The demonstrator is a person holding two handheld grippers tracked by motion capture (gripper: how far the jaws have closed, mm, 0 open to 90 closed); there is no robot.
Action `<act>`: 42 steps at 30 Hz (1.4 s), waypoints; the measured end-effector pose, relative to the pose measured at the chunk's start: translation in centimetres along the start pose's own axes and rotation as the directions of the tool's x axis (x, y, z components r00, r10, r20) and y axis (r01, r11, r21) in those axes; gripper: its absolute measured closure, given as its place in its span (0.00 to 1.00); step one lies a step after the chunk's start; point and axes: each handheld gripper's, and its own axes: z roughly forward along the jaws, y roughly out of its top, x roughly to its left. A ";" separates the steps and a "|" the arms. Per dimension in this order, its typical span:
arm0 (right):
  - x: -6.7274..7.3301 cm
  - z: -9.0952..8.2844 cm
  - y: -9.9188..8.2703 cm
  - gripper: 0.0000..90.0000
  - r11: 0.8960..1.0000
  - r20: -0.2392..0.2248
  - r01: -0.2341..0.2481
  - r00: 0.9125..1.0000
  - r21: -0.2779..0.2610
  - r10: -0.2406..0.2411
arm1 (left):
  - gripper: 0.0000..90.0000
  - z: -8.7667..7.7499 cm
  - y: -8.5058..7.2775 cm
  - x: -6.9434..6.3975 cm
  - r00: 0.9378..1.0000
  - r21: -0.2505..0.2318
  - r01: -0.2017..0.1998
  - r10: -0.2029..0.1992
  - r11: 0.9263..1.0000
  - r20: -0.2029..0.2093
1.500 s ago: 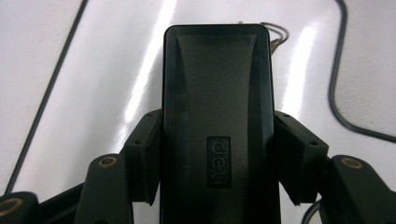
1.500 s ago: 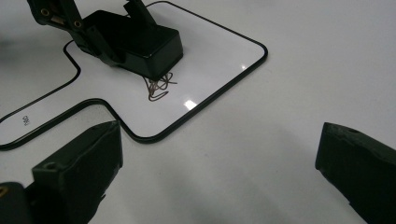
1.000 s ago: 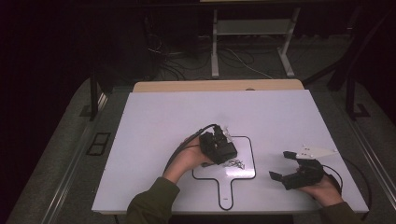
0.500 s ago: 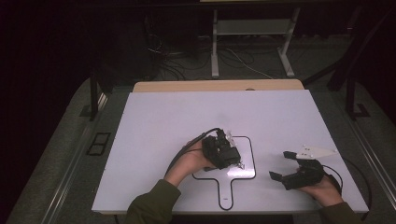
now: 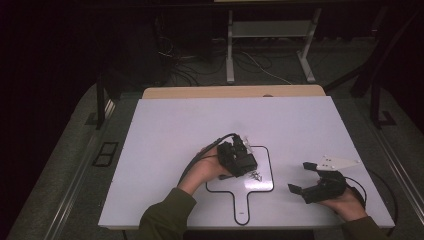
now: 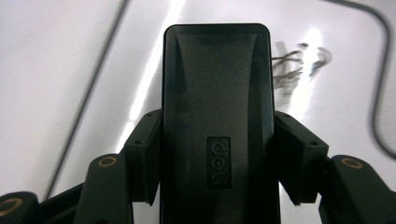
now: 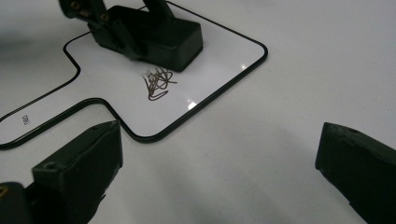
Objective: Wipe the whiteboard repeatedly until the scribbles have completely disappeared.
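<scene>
My left gripper (image 5: pixel 240 159) is shut on a black box marked "deli" (image 6: pixel 217 116), its jaws clamping the box's two sides. It holds the box low over the black paddle-shaped outline (image 5: pixel 271 170) drawn on the white table. A small tangle of thin metal clips (image 5: pixel 255 175) lies inside the outline just beyond the box (image 7: pixel 159 35), and shows as bent wires (image 7: pixel 158 80) in the right gripper view. My right gripper (image 5: pixel 300 177) rests at the table's right front, open, with nothing between its jaws (image 7: pixel 219 163).
The white tabletop (image 5: pixel 200 120) stretches bare behind and to the left of the outline. A tan board edge (image 5: pixel 235 92) runs along the far side. Table legs and cables (image 5: pixel 230 55) stand on the dark floor beyond. The right gripper's cable (image 5: pixel 367 192) trails near the right edge.
The left hand with the black box has shifted slightly to the right over the outline. The right gripper has stayed put.
</scene>
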 end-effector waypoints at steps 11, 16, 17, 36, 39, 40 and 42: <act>0.0 0.0 0.0 0.00 1.000 0.001 0.000 1.000 0.000 0.000 | 0.43 0.6 1.0 -1.0 0.999 -0.014 -0.049 0.049 0.999 0.020; 0.0 0.0 0.0 0.00 1.000 0.000 -0.001 1.000 0.001 0.001 | 0.43 0.7 1.3 0.8 1.000 -0.009 -0.022 0.022 1.000 -0.005; 0.0 0.0 0.0 0.00 1.000 0.000 -0.001 1.000 0.001 0.001 | 0.43 0.7 1.3 1.0 1.000 -0.010 -0.013 0.013 1.000 -0.005; 0.0 0.0 0.0 0.00 1.000 -0.001 0.000 1.000 0.001 0.000 | 0.43 1.0 2.0 -2.1 0.995 -0.014 -0.096 0.097 0.995 0.034; 0.0 0.0 0.0 0.00 1.000 0.000 -0.001 1.000 0.000 0.001 | 0.43 1.1 2.3 -1.0 0.997 -0.005 -0.076 0.076 0.997 0.014; 0.0 0.0 0.0 0.00 1.000 0.000 -0.001 1.000 0.000 0.001 | 0.43 1.1 2.4 -0.4 0.997 -0.001 -0.075 0.075 0.997 0.009; -0.1 0.0 0.0 0.00 1.000 -0.001 0.000 1.000 0.000 0.000 | 0.43 1.2 2.5 0.4 0.999 0.004 -0.055 0.054 0.999 0.002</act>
